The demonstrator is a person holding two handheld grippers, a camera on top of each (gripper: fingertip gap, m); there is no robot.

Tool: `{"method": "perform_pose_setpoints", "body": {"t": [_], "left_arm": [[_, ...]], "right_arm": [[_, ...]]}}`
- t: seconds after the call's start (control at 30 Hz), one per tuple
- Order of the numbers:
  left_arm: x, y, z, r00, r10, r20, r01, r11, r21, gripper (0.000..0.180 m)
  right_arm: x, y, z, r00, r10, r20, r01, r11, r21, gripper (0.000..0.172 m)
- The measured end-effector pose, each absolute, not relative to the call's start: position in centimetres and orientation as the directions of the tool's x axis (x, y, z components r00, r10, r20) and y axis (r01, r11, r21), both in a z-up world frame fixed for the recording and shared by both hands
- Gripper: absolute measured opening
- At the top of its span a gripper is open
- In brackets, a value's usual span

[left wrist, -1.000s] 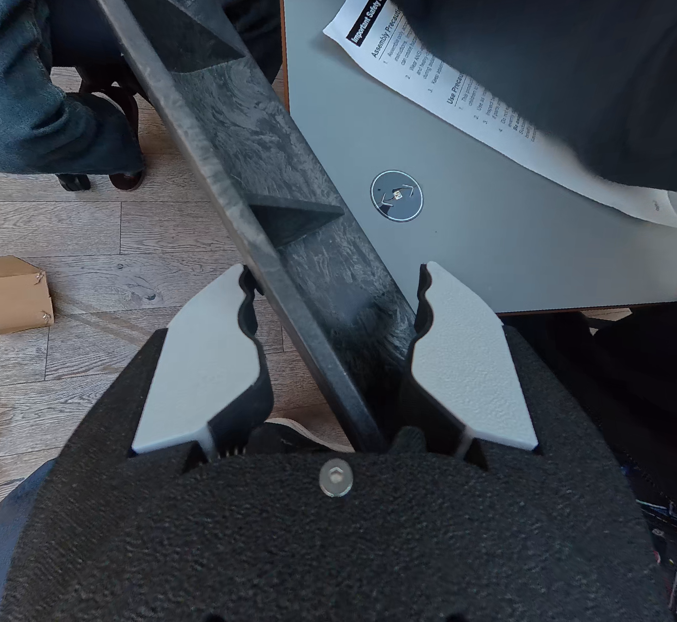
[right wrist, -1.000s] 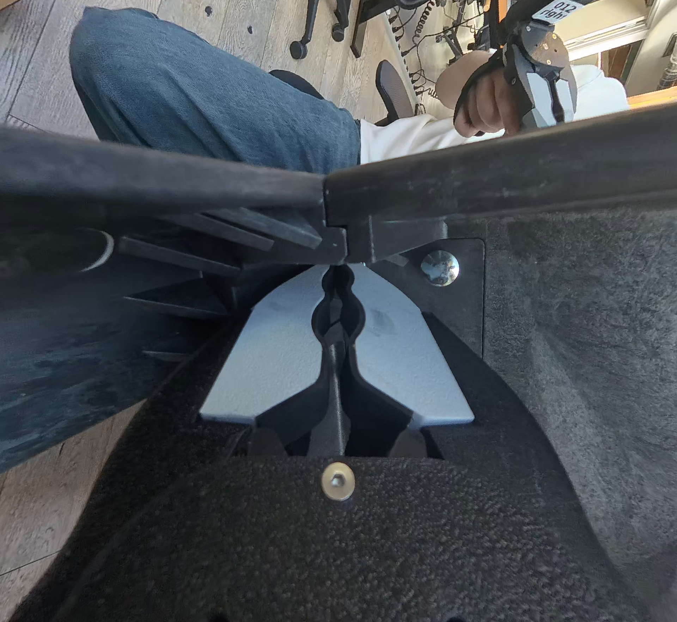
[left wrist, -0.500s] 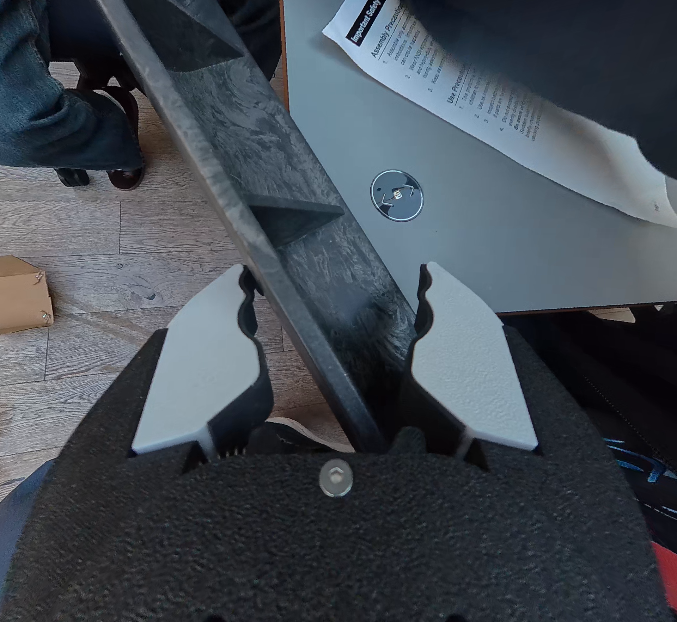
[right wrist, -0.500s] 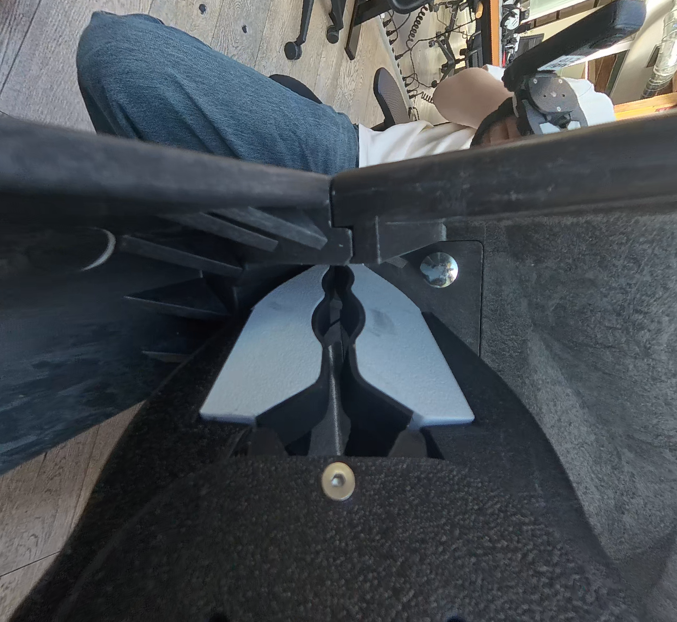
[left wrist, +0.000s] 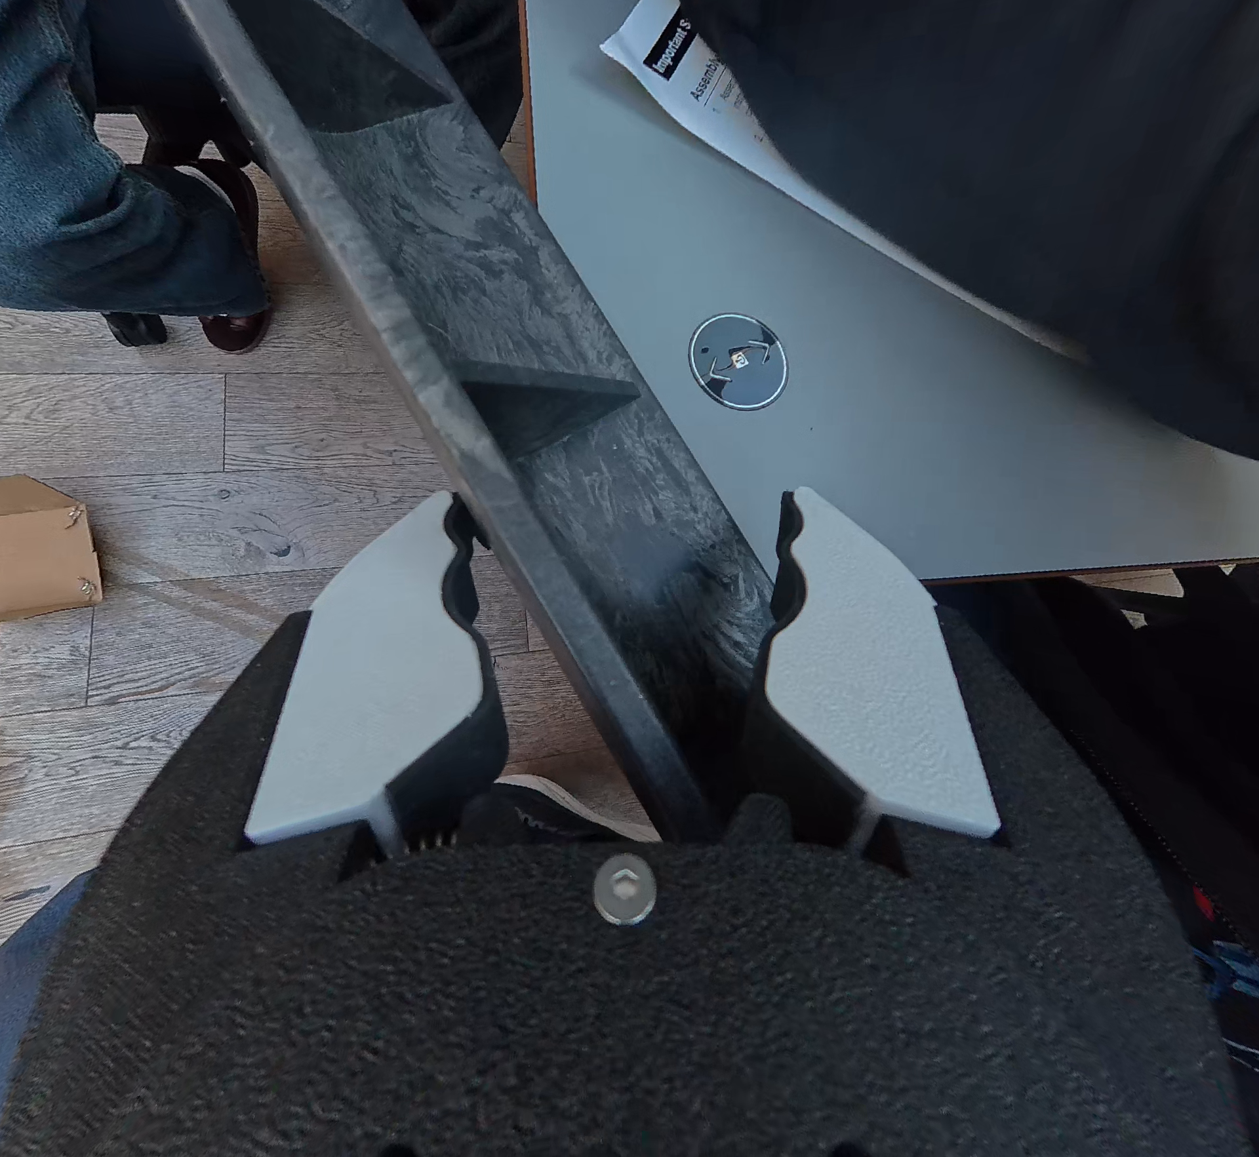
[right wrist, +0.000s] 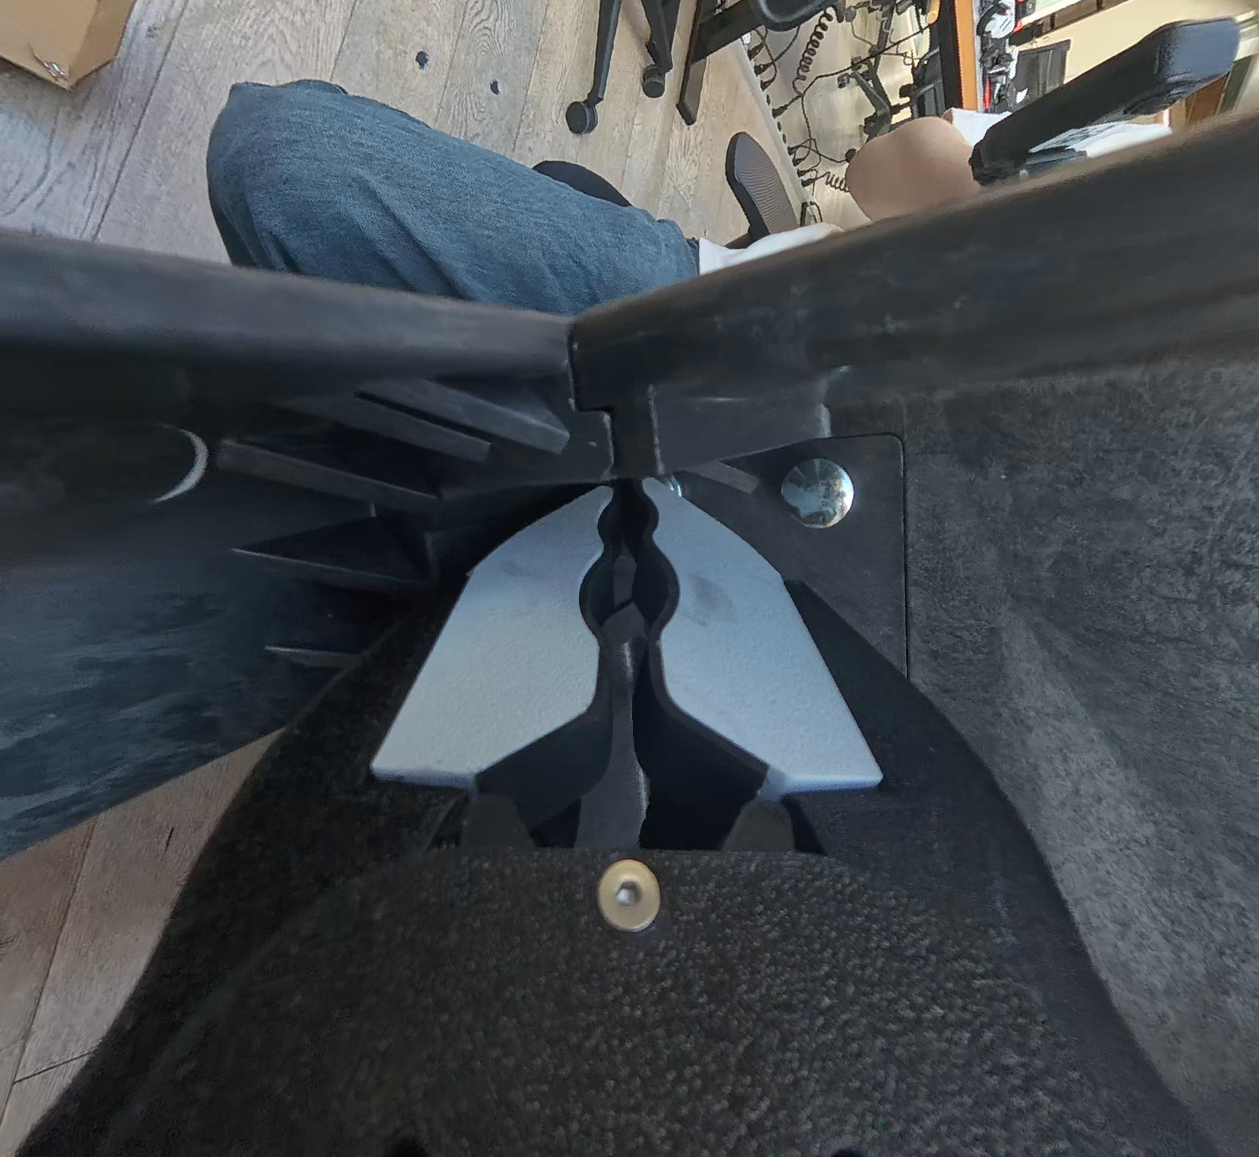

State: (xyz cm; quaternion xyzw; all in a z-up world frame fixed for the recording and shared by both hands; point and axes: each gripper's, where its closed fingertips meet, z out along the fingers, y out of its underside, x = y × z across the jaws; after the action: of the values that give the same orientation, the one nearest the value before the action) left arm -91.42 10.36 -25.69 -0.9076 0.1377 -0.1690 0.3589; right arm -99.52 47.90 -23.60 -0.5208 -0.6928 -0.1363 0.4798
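A long black ribbed panel (left wrist: pixel 477 280) slants between the spread jaws of the left gripper (left wrist: pixel 616 552); its edge touches the left fingertip (left wrist: pixel 436 525), while the right fingertip stands apart, so nothing clamps it and it could slide or tip. The right gripper (right wrist: pixel 630 501) has its jaws pressed together under the joint of two black panels (right wrist: pixel 593 375). Behind: one grey table (left wrist: pixel 851 443), one paper sheet (left wrist: pixel 671 62), one cardboard box (left wrist: pixel 41 545).

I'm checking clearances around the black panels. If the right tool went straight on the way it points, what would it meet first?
The right tool, shut, would almost at once meet the joint where two black panel edges meet; its tips look nearly against it, though depth is unclear.
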Motion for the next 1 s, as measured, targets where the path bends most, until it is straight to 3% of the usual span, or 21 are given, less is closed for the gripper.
{"method": "perform_pose_setpoints", "body": {"t": [0.43,0.6,0.77,1.0], "left_arm": [[-91.8,10.6,-25.0,0.901,-0.346,0.262,-0.051,-0.683,-0.728,0.086],[-92.0,10.0,-23.2,0.888,-0.342,0.306,0.043,-0.602,-0.797,0.088],[-93.4,8.1,-18.9,0.863,-0.404,0.304,0.146,-0.377,-0.915,0.066],[-100.5,3.6,-18.5,0.876,-0.306,0.374,0.282,-0.304,-0.910,0.065]], "right_arm": [[-99.5,47.9,-23.5,0.003,0.576,0.817,0.853,0.424,-0.303,0.000],[-99.6,47.9,-23.5,0.010,0.578,0.816,0.845,0.431,-0.316,0.000],[-99.6,47.9,-23.4,0.023,0.585,0.811,0.838,0.431,-0.335,0.000],[-99.6,47.9,-23.4,0.025,0.575,0.818,0.841,0.431,-0.328,0.000]]}}
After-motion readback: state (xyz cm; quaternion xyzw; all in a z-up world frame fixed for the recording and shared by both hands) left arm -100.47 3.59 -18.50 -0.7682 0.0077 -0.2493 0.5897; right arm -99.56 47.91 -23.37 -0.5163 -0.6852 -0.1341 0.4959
